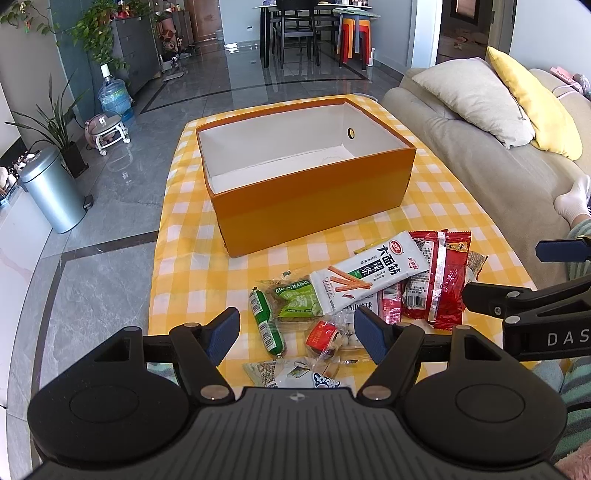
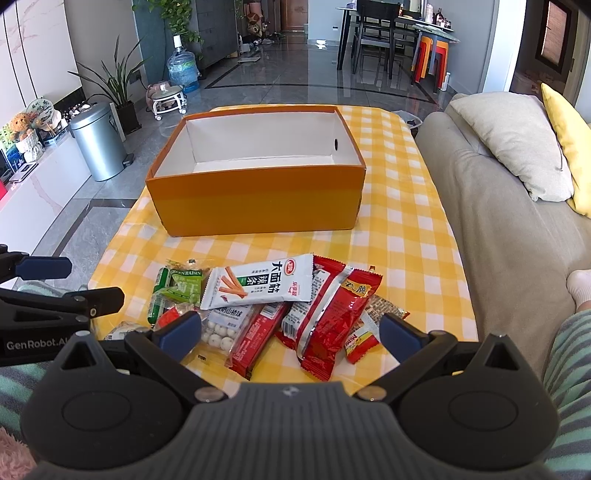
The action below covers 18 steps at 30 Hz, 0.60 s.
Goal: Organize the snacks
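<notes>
An empty orange box with a white inside stands on the yellow checked tablecloth; it also shows in the right wrist view. A pile of snack packets lies in front of it: a white spicy-strip packet, a red packet, a green raisin packet, a green sausage. My left gripper is open above the near snacks. My right gripper is open above the red packets.
A beige sofa with cushions runs along the right of the table. A metal bin, plants and a water bottle stand on the tiled floor at the left. The dining table and chairs stand far behind.
</notes>
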Available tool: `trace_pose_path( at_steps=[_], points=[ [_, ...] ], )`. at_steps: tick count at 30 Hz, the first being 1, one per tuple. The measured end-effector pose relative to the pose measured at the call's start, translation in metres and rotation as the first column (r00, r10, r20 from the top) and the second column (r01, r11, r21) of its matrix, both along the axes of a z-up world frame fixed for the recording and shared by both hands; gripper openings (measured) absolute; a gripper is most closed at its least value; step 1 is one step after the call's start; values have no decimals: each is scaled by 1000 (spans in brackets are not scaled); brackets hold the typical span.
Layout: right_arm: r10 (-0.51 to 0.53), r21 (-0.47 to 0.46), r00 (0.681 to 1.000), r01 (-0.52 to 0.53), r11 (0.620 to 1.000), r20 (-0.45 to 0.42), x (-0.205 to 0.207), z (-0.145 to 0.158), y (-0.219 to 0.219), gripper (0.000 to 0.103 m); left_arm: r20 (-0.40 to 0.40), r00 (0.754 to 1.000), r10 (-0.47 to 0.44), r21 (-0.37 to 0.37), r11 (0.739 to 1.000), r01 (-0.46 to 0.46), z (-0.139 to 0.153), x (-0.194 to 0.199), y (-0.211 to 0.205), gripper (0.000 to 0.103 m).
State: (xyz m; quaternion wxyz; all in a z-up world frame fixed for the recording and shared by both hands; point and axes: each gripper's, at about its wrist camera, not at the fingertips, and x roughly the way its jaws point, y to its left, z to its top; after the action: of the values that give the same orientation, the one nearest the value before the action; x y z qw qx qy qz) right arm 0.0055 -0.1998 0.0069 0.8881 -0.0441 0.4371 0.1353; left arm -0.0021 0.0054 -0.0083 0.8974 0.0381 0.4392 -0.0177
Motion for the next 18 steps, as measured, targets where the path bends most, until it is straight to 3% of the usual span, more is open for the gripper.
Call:
trace_pose_path(
  at_steps=[18],
  points=[
    [2, -5, 1000, -2, 1000, -13, 2, -2, 1, 99, -11, 1000, 10, -2, 1000, -10, -2, 0, 2, 83]
  ],
)
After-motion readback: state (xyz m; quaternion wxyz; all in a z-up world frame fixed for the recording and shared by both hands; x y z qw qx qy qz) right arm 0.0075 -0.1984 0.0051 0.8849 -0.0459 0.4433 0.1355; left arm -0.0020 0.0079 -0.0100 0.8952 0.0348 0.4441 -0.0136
